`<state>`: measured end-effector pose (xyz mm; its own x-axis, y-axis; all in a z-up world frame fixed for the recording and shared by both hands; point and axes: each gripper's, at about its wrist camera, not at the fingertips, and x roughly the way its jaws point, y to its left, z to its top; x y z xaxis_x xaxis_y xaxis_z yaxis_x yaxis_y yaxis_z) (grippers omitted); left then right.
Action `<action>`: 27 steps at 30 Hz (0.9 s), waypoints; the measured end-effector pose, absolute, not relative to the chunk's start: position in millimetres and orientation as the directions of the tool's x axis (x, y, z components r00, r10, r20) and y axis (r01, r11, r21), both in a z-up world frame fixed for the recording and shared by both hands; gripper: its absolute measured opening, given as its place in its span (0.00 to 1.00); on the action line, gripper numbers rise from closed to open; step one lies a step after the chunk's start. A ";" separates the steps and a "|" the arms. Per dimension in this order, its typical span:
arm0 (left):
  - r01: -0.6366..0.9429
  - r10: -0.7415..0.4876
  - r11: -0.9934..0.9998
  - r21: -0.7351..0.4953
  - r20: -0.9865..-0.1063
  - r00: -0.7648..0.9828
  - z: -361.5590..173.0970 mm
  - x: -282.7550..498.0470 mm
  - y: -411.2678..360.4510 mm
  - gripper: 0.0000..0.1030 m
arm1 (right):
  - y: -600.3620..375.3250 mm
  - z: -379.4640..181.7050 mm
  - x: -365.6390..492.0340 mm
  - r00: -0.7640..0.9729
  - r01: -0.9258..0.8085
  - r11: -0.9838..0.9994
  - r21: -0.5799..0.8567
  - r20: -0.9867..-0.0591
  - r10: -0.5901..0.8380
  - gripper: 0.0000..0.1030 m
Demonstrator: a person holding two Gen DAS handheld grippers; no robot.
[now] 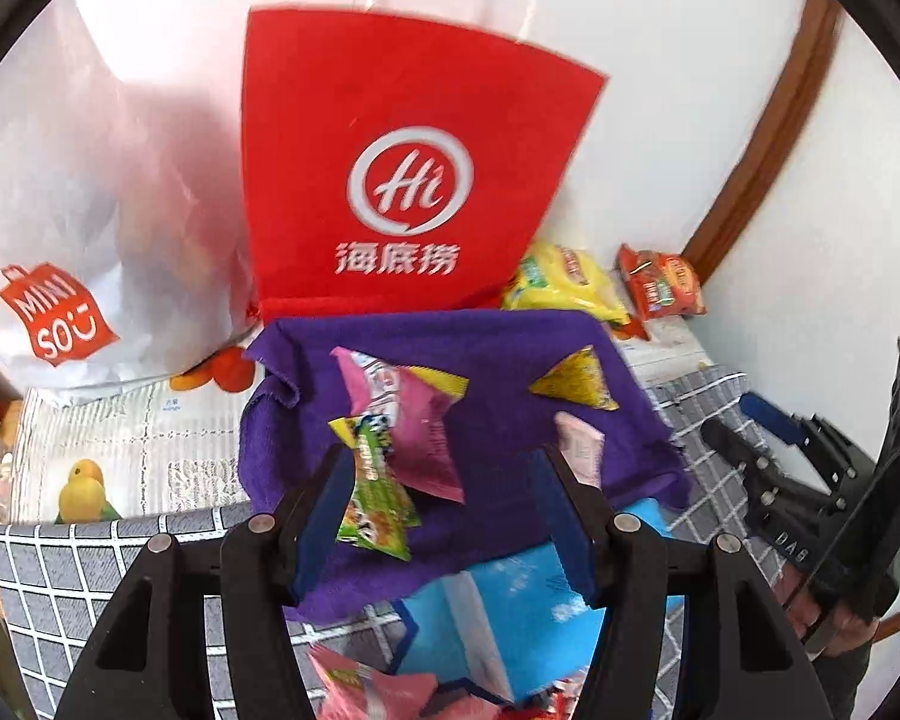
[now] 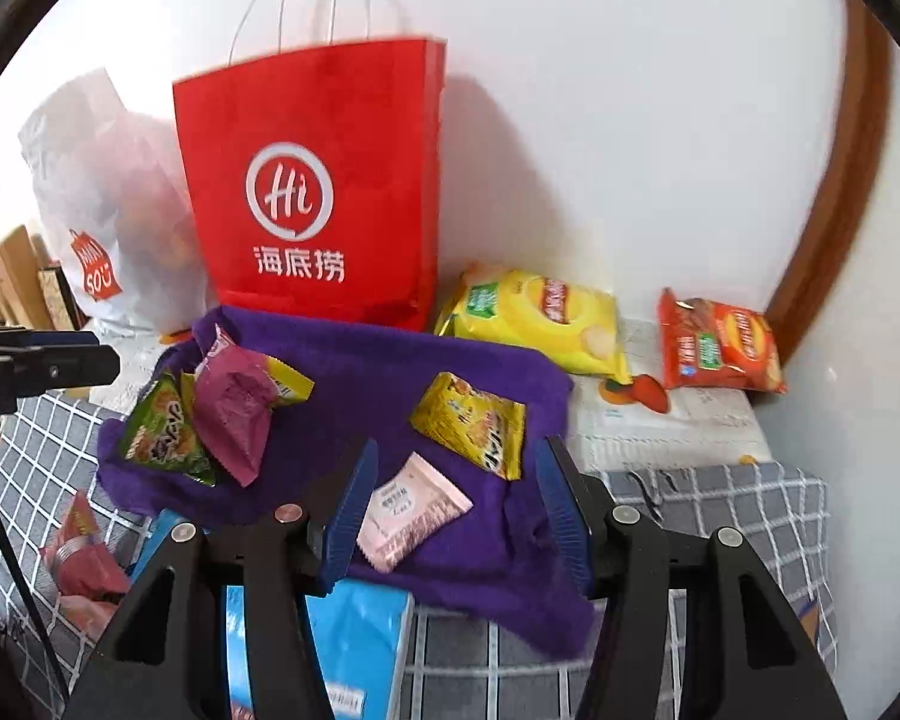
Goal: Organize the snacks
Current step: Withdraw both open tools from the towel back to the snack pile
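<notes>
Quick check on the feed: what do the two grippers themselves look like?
Both match. The left gripper and right gripper have black plastic linkage arms with triangular cut-outs and round silver pivot pins. Each finger carries a blue pad, ribbed on the right gripper. Seen from the left wrist, the right gripper's black body bears pale lettering, too small to read surely.

four small snack packets [image 2: 234, 414], two chip bags [image 2: 540, 324]
</notes>
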<state>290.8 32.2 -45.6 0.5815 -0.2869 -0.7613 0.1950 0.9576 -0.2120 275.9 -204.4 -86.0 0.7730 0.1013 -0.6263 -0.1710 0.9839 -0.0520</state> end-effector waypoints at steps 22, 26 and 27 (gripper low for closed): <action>0.211 -0.245 0.967 -0.141 -0.734 0.633 -27.7 201.6 29.8 0.58 | -237.6 -92.6 181.5 0.713 -0.077 0.994 0.076 -0.693 0.108 0.61; 0.178 -0.246 0.969 -0.173 -0.758 0.604 -44.7 189.0 40.0 0.58 | -231.1 -98.8 170.5 0.705 -0.091 0.995 0.036 -0.703 0.090 0.61; 0.172 -0.244 0.969 -0.176 -0.762 0.599 -48.2 186.2 42.5 0.58 | -229.5 -100.6 166.5 0.704 -0.102 0.994 0.041 -0.703 0.101 0.61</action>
